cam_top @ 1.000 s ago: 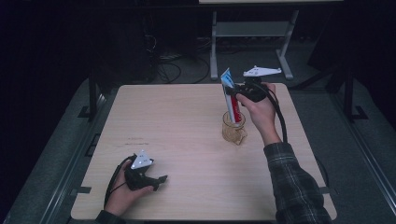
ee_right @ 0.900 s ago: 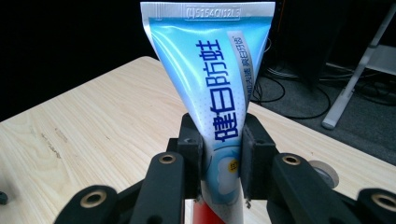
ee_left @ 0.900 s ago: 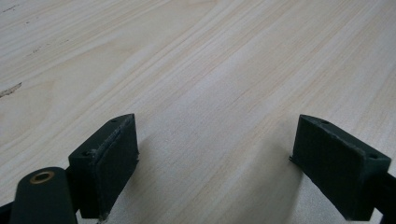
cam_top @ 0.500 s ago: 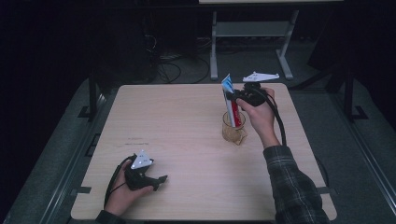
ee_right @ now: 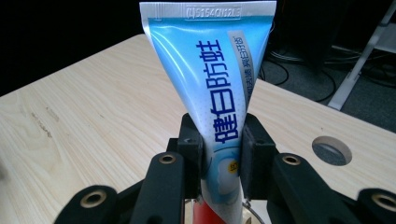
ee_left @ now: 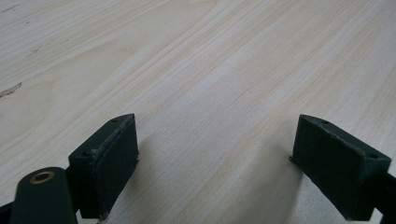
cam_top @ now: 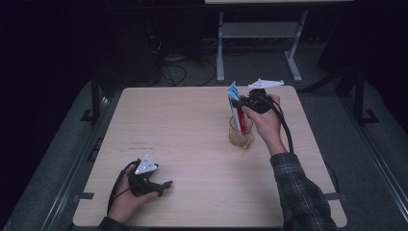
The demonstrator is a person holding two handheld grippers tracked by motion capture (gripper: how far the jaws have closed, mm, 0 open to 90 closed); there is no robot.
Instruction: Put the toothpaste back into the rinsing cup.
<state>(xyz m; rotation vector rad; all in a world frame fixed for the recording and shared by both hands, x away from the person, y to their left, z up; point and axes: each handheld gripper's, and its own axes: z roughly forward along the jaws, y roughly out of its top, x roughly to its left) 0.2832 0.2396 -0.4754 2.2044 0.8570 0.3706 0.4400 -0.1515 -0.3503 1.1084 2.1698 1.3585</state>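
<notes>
My right gripper [ee_right: 220,154] is shut on a blue and white toothpaste tube [ee_right: 215,84] with a red lower end, both pads pressing its sides. From above, the toothpaste tube [cam_top: 235,107] stands nearly upright, its red end down inside a clear glass cup [cam_top: 240,135] right of the table's middle, with the right gripper [cam_top: 246,102] above the cup's rim. Near the front left corner my left gripper [cam_top: 166,185] rests on the table in a hand. In its own view the left gripper [ee_left: 215,154] is open, with bare wood between the pads.
The light wooden table [cam_top: 183,130] has a round cable hole [ee_right: 331,150] near its far edge. A white metal frame [cam_top: 260,33] and loose cables [cam_top: 173,72] lie on the dark floor behind the table. A cable trails from each gripper.
The right gripper has sunk a little with the toothpaste tube, bringing its red end deeper into the cup. The left gripper has stayed where it was.
</notes>
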